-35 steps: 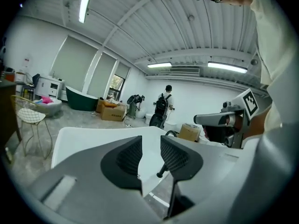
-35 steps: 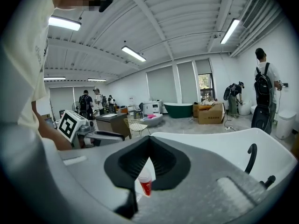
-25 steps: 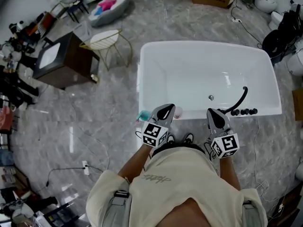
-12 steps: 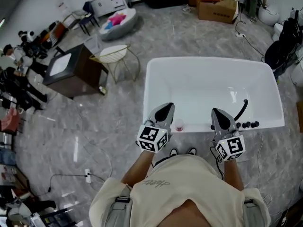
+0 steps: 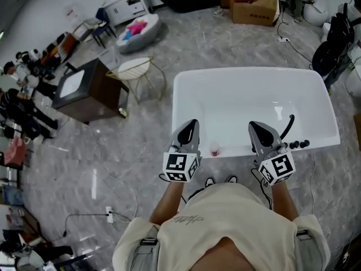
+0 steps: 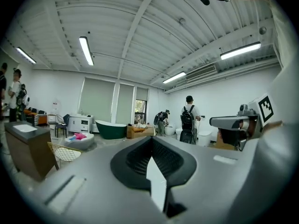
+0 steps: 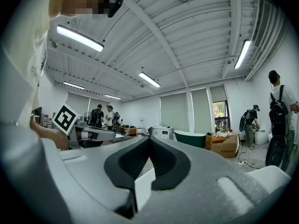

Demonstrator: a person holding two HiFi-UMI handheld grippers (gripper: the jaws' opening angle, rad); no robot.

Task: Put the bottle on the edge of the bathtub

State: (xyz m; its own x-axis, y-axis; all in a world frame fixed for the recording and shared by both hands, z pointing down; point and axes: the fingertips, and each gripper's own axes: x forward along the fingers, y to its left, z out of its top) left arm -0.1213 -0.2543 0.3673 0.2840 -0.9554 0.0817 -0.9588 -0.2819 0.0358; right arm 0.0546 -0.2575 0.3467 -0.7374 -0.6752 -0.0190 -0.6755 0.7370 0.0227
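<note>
A small clear bottle [image 5: 214, 149] with pinkish contents stands upright on the near rim of the white bathtub [image 5: 186, 89], between my two grippers and apart from both. My left gripper [image 5: 190, 125] hangs just left of it, jaws shut and empty. My right gripper [image 5: 257, 127] is to its right over the same rim, also shut on nothing. In the left gripper view the shut jaws [image 6: 150, 141] point across the room, and the right gripper [image 6: 236, 123] shows at the right. The right gripper view shows its own closed jaws [image 7: 149, 140].
A black faucet hose [image 5: 288, 124] and knobs [image 5: 299, 144] sit at the tub's near right corner. A gold wire chair [image 5: 135, 69] and a dark cabinet [image 5: 84, 89] stand left of the tub. A cardboard box [image 5: 255, 7] lies beyond. People stand about the room.
My left gripper has drawn away to the left of the bottle, which now stands alone on the rim. Both grippers sit a little nearer my body, and the view has shifted.
</note>
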